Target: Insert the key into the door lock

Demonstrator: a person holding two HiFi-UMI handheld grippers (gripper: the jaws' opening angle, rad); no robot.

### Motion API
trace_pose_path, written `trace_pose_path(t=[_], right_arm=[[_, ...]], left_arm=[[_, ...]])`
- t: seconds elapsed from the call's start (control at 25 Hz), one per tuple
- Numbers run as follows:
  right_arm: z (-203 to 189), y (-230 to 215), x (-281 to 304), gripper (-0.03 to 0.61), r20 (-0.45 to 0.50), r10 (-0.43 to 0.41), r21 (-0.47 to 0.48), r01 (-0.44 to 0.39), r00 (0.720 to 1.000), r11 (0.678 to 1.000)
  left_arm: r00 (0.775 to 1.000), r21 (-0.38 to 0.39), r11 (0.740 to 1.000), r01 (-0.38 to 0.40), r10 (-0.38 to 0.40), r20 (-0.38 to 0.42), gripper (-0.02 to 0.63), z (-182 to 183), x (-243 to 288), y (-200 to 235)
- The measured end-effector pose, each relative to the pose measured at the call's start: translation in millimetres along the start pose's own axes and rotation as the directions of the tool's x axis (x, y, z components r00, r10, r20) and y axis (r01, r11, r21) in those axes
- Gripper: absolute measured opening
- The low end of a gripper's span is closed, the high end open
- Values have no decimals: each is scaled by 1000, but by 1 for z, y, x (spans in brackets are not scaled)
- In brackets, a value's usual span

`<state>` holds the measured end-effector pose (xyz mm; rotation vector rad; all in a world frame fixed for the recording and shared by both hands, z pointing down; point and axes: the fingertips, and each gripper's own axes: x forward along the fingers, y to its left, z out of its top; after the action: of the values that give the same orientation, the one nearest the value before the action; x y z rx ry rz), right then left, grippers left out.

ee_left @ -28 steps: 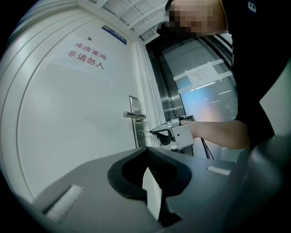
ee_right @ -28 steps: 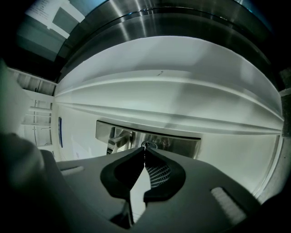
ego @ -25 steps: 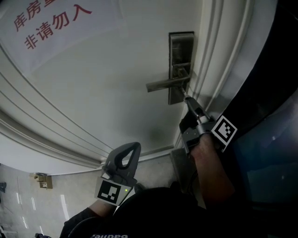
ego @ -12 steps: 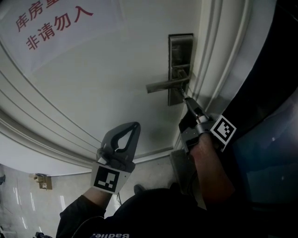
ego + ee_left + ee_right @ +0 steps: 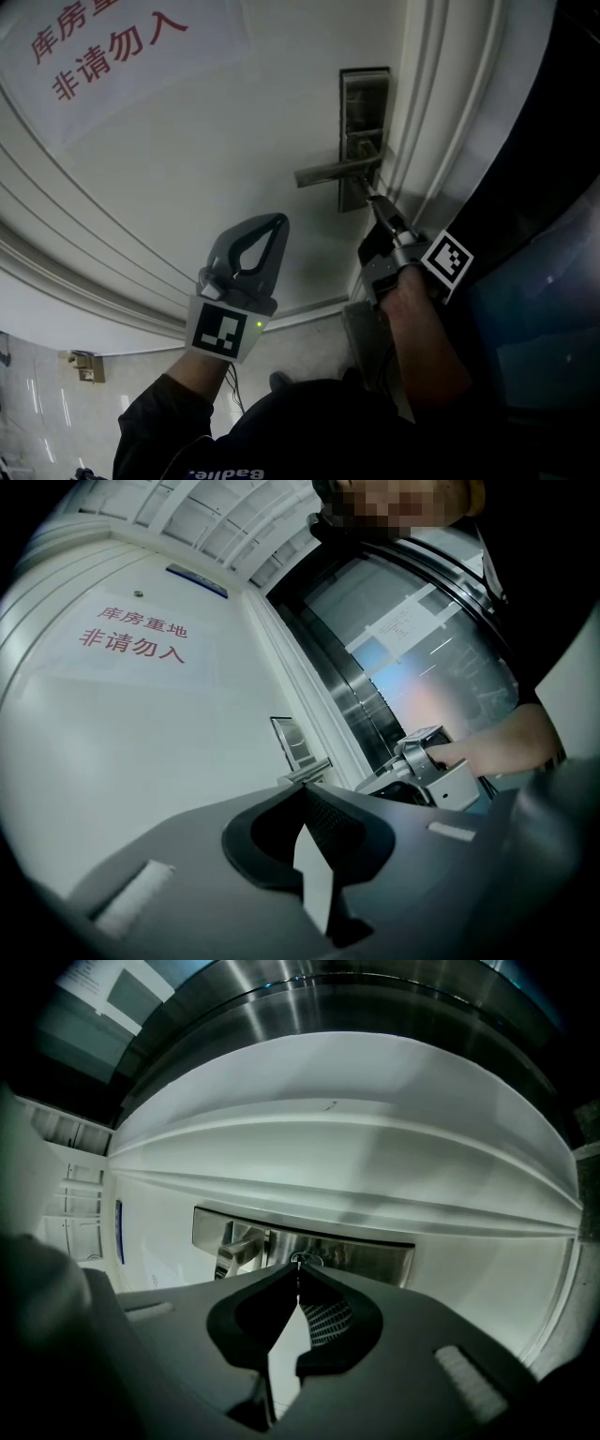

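The tall brushed-metal lock plate [image 5: 364, 98] sits on the right edge of the white panelled door [image 5: 187, 178], with its straight metal lever handle [image 5: 328, 172] sticking out to the left. The right gripper [image 5: 373, 199] reaches in from the near right, and its tips are up against the lower part of the plate, just under the lever. In the right gripper view its jaws are closed tip to tip on the small metal key [image 5: 297, 1262]. Only a thin sliver of the key shows, right at the round keyhole [image 5: 306, 1260]. How far it has entered is not visible. The left gripper [image 5: 278, 220] is held in front of the door, left of the lock and nearer, well apart from it. Its jaws are pressed together with nothing between them. A white paper sign with red characters [image 5: 103, 47] is stuck on the door at the far left.
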<state>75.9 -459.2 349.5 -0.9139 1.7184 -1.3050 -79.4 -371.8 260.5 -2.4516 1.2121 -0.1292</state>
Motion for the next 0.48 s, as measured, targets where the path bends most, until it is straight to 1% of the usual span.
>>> trace_pose_path(t=[0.2,0.48], right_arm=[[-1,-1,1,9,2,-5,2,5,1000,1000],[0,0,2,9,14,-18,12,18,1000,1000]], left_arm=[[1000,-32,999,2,-2,22,20,6,16,10],[999,48,999,18,-20,26,20,14,37,16]])
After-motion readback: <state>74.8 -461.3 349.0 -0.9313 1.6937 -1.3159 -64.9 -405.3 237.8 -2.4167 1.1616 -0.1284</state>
